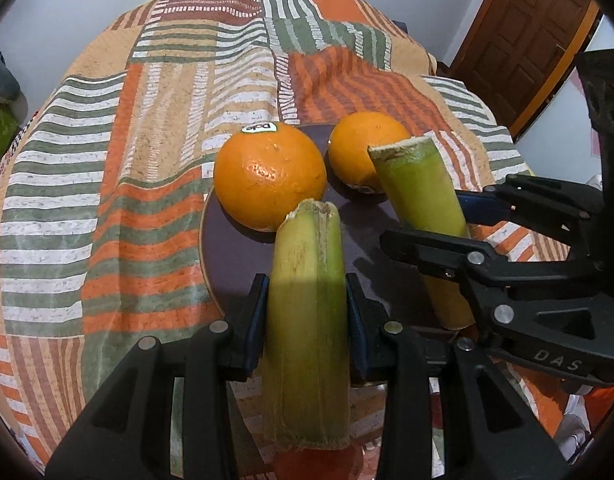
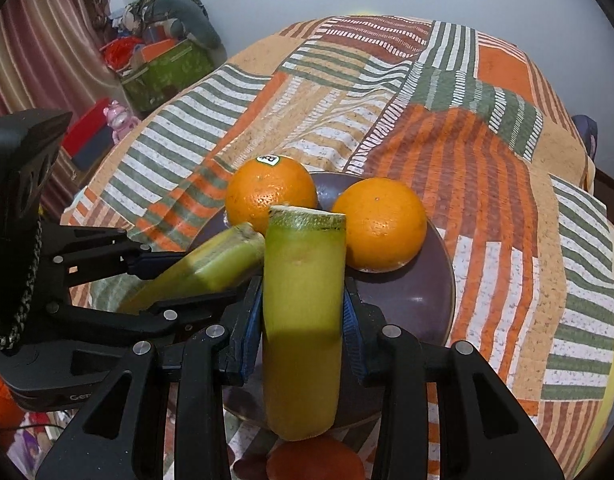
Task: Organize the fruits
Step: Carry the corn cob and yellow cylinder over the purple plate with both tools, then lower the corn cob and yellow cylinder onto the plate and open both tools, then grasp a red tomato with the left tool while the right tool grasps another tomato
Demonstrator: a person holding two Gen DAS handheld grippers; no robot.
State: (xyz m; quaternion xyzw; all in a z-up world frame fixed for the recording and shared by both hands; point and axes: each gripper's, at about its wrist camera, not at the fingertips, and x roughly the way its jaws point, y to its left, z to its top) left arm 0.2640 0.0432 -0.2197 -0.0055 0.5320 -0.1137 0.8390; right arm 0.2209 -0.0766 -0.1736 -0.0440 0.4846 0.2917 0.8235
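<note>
Two oranges sit on a dark purple plate (image 1: 243,256): one with a sticker (image 1: 269,176) on the left, one (image 1: 365,152) on the right. My left gripper (image 1: 307,312) is shut on a yellowish sugarcane piece (image 1: 307,320) held over the plate's near edge. My right gripper (image 2: 303,316) is shut on a greener sugarcane piece (image 2: 303,320), also over the plate (image 2: 411,300). In the left wrist view the right gripper (image 1: 447,220) and its cane (image 1: 419,184) show at right. In the right wrist view the left gripper (image 2: 187,280) and its cane (image 2: 211,264) show at left, beside both oranges (image 2: 271,192), (image 2: 381,224).
The plate lies on a bed with an orange, green and white striped quilt (image 1: 147,200). A brown wooden door (image 1: 523,40) stands at the far right. Boxes and clutter (image 2: 163,64) sit by a curtain beyond the bed's left side. Something orange (image 2: 315,460) lies below the grippers.
</note>
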